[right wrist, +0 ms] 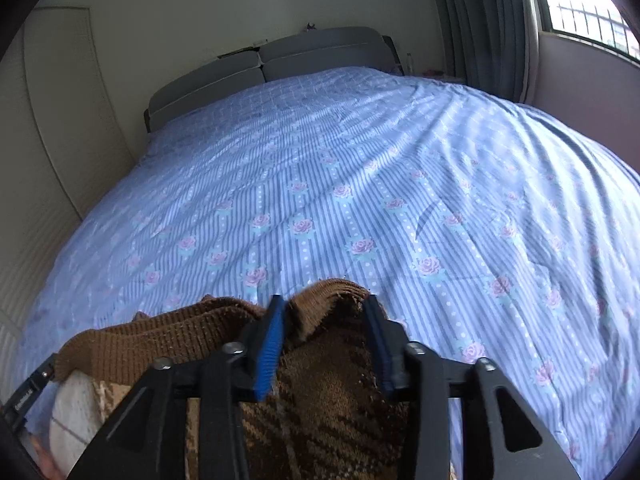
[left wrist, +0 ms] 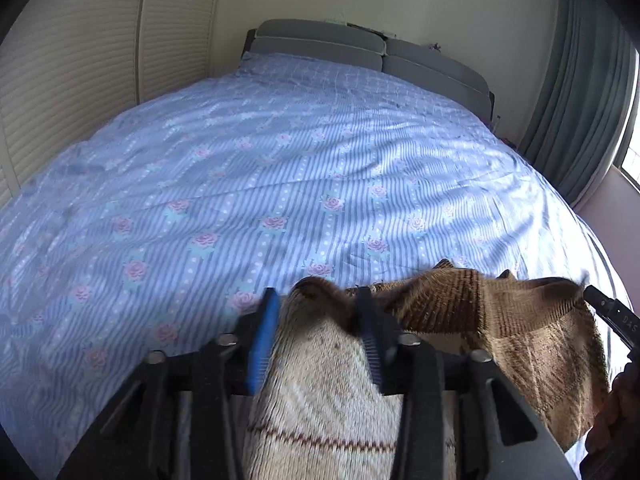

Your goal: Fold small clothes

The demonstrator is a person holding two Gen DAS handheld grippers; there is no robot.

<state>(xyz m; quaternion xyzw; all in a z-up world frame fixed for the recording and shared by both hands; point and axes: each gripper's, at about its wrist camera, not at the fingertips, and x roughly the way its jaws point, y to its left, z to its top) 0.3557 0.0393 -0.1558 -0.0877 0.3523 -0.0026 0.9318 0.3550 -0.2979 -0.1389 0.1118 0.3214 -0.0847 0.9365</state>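
A small brown and cream knitted garment (left wrist: 500,312) hangs between my two grippers above the bed. My left gripper (left wrist: 318,304) is shut on its cream end, and cloth bunches between the blue pads (left wrist: 264,332). My right gripper (right wrist: 326,312) is shut on the brown ribbed edge of the same garment (right wrist: 168,340). In the left wrist view the right gripper's tip (left wrist: 612,312) shows at the far right. In the right wrist view the left gripper's tip (right wrist: 28,396) shows at the lower left.
A bed with a blue striped, rose-patterned cover (left wrist: 280,168) fills both views. A grey padded headboard (left wrist: 360,48) stands at the far end. White slatted doors (left wrist: 80,80) are on the left; grey curtains (right wrist: 488,24) and a window (right wrist: 580,0) are on the right.
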